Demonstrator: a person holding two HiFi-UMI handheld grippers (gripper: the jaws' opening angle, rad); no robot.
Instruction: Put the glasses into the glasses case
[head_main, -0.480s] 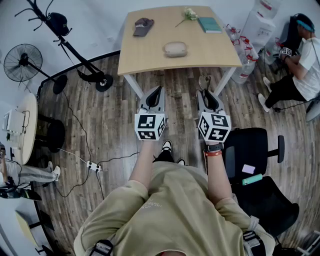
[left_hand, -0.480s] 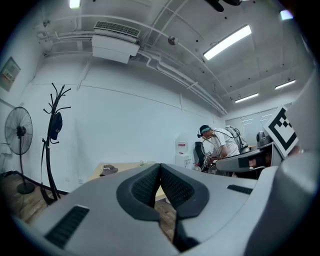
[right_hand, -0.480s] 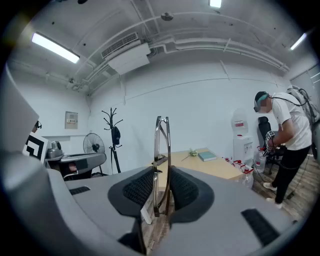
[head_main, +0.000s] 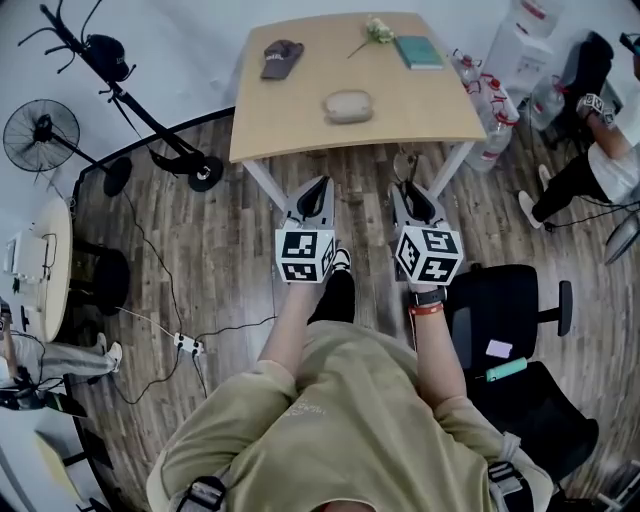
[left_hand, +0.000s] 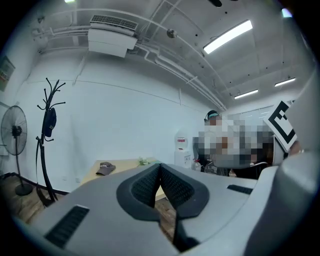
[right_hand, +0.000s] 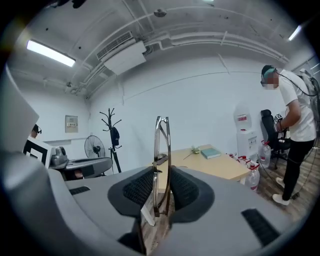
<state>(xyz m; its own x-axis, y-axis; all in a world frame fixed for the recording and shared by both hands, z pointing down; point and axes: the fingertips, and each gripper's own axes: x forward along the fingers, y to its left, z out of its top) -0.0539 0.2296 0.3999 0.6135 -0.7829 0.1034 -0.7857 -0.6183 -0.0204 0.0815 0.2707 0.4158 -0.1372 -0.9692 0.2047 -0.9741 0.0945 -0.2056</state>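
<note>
The beige glasses case lies shut on the light wooden table ahead of me. Both grippers hang over the wooden floor, short of the table's near edge. My right gripper is shut on a pair of thin metal-framed glasses. They stand edge-on between the pads and rise above them, and a small white tag hangs below. My left gripper is shut with nothing in it, its ribbed pads meeting at the tip.
On the table lie a dark cap, a flower sprig and a green book. Water bottles stand by its right leg. A black office chair is at my right, a scooter at the left. A person stands far right.
I have stepped a little nearer the table, and its near edge sits lower in the head view. Both grippers keep their places and their hold. The person at the right has shifted.
</note>
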